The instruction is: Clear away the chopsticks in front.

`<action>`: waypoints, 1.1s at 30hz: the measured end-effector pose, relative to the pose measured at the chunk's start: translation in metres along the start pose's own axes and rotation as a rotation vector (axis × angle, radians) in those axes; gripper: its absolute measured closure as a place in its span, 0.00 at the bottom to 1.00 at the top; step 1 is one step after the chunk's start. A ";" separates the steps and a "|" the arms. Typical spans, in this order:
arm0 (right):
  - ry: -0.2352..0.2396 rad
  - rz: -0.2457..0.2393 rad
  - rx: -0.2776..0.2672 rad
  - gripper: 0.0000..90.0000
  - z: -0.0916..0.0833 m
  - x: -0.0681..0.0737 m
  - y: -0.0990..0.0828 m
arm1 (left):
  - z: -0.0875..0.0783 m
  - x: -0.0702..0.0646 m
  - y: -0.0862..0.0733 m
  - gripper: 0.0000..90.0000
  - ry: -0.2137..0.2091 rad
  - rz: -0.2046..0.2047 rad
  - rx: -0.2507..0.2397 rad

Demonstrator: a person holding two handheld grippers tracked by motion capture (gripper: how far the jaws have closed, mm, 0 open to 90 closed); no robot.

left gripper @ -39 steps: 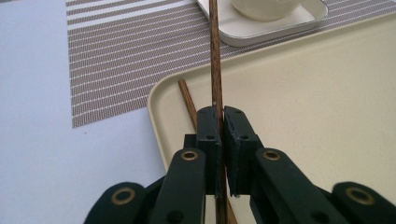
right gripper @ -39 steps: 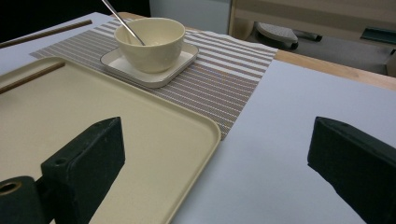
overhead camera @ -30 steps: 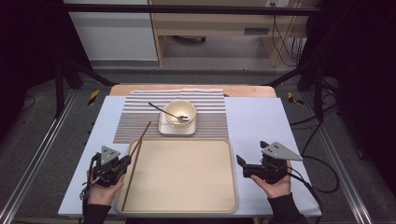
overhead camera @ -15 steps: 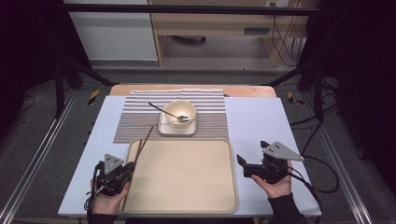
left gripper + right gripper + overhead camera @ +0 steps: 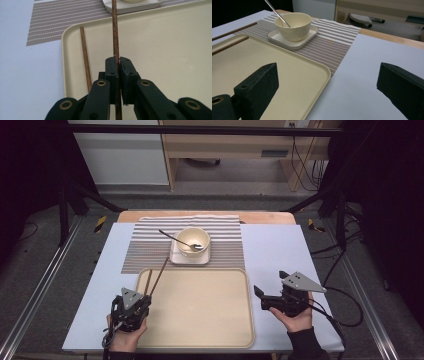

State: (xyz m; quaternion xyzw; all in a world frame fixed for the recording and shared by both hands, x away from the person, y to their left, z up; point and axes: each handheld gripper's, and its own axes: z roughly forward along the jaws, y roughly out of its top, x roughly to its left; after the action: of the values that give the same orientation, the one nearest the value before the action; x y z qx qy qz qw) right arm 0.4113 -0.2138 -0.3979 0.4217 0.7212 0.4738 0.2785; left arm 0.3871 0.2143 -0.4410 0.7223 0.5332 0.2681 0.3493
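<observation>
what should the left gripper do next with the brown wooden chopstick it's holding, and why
Probably lower it a little and open the jaws. The left gripper is clamped on one brown wooden chopstick, which already points along the beige plastic tray, while the second chopstick lies flat inside the tray's left rim. Setting it down beside that one would pair them.

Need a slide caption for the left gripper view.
Left gripper clamps one chopstick over the tray; a second chopstick lies inside.
</observation>
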 end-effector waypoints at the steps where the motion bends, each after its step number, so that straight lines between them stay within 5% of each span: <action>1: 0.001 0.001 0.000 0.05 0.000 0.000 0.000 | 0.000 0.000 -0.002 0.94 0.000 -0.006 -0.003; 16: -0.001 -0.003 0.010 0.05 0.002 0.001 -0.001 | 0.011 0.001 -0.031 0.94 -0.003 -0.055 0.046; 33: -0.001 -0.006 0.012 0.05 0.003 0.002 -0.002 | 0.014 -0.001 -0.034 0.94 0.007 -0.020 0.081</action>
State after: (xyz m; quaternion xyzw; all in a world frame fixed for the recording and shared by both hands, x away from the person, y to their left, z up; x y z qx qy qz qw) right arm 0.4124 -0.2113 -0.4005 0.4215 0.7252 0.4683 0.2775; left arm 0.3774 0.2168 -0.4766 0.7296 0.5520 0.2453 0.3207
